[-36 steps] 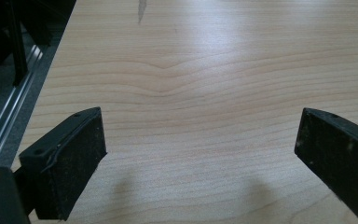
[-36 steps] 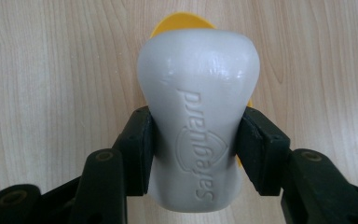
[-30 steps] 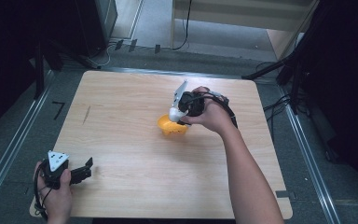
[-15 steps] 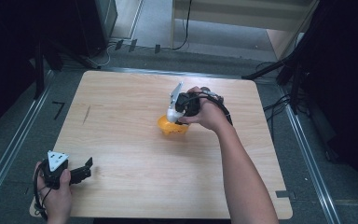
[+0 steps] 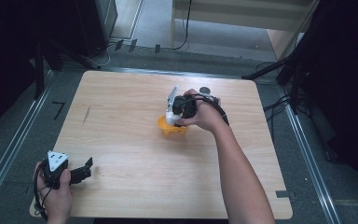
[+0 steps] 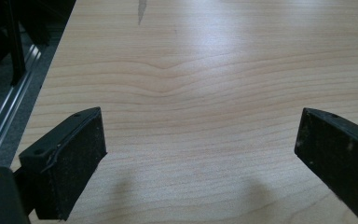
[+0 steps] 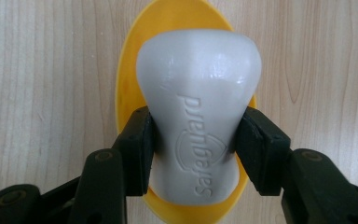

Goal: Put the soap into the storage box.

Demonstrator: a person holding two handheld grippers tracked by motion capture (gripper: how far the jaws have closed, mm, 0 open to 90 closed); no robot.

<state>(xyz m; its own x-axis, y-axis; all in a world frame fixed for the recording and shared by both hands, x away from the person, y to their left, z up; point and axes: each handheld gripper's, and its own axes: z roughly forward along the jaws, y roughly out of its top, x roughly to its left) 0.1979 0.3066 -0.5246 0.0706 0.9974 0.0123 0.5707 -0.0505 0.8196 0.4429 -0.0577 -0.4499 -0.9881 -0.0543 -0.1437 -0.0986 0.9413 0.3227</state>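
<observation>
A white bar of soap [image 7: 198, 121] with embossed lettering sits between the black jaws of my right gripper [image 7: 196, 135], which is shut on its narrow waist. The soap hangs over a yellow oval soap dish [image 7: 130, 93] on the wooden table. From above, the right gripper [image 5: 175, 115] points down onto the yellow dish [image 5: 164, 127] near the table's middle. My left gripper [image 5: 85, 169] rests near the front left corner, jaws wide apart over bare wood. In its own view the left gripper [image 6: 200, 149] holds nothing.
The wooden table [image 5: 121, 107] has a dark mark [image 5: 86, 114] at its left side. Metal rails [image 5: 9, 149] run along both sides of the table. A small round dark object [image 5: 205, 90] lies behind the right hand.
The right hand has moved slightly down and toward the front with the soap, closer onto the yellow dish. The left hand has stayed put.
</observation>
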